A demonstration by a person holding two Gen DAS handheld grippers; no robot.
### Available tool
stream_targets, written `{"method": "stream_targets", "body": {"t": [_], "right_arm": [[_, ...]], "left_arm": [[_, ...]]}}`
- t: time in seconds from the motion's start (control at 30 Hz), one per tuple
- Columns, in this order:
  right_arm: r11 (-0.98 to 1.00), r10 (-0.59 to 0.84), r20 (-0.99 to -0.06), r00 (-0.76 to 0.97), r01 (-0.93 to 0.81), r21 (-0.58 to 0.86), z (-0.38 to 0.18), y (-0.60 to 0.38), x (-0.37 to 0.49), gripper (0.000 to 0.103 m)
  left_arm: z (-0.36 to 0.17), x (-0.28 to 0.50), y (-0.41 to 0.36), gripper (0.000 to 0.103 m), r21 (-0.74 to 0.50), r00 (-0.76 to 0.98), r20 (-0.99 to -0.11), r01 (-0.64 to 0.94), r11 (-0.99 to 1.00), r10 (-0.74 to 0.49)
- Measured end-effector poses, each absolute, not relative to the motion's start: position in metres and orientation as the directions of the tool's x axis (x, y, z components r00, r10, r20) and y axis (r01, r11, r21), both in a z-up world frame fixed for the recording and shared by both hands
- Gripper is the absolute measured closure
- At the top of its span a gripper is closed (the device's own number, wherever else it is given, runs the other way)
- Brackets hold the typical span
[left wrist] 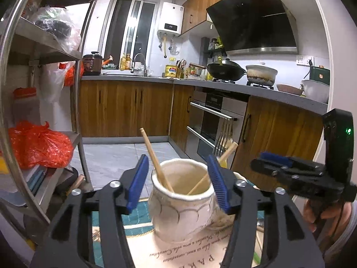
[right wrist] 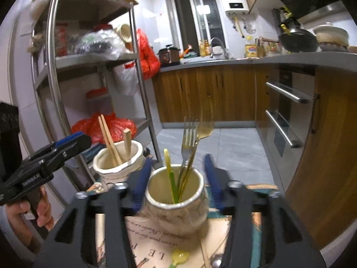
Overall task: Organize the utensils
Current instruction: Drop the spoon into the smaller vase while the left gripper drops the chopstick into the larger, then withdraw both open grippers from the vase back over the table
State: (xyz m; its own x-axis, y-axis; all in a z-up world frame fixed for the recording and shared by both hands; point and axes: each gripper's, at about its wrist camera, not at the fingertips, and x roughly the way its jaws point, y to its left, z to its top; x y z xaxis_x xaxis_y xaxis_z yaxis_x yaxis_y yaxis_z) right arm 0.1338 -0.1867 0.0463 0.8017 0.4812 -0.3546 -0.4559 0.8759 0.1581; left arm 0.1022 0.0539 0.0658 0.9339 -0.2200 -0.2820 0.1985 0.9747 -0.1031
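Hovering my left gripper point(left wrist: 178, 178) over the white jar point(left wrist: 181, 201) of chopsticks point(left wrist: 154, 156), jaws spread and empty. My right gripper point(right wrist: 176, 178) straddles the second jar point(right wrist: 176, 201) with forks point(right wrist: 189, 138) inside, jaws spread too. Both jars stand side by side on the printed mat point(right wrist: 151, 245).
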Motion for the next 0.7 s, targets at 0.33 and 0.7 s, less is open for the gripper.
{"method": "stream_targets", "body": {"t": [0.33, 0.7], "right_arm": [[0.901, 0.433, -0.295, 0.852, -0.406, 0.152, 0.063, -0.224, 0.083, 0.005], [0.928, 0.372, -0.348, 0.861, -0.34, 0.152, 0.05, -0.248, 0.052, 0.005]], "left_arm": [[0.067, 0.049, 0.057, 0.006, -0.063, 0.937, -0.3, 0.168, 0.984, -0.179], [0.043, 0.011, 0.057, 0.006, -0.085, 0.919, -0.359, 0.141, 0.986, -0.162]]}}
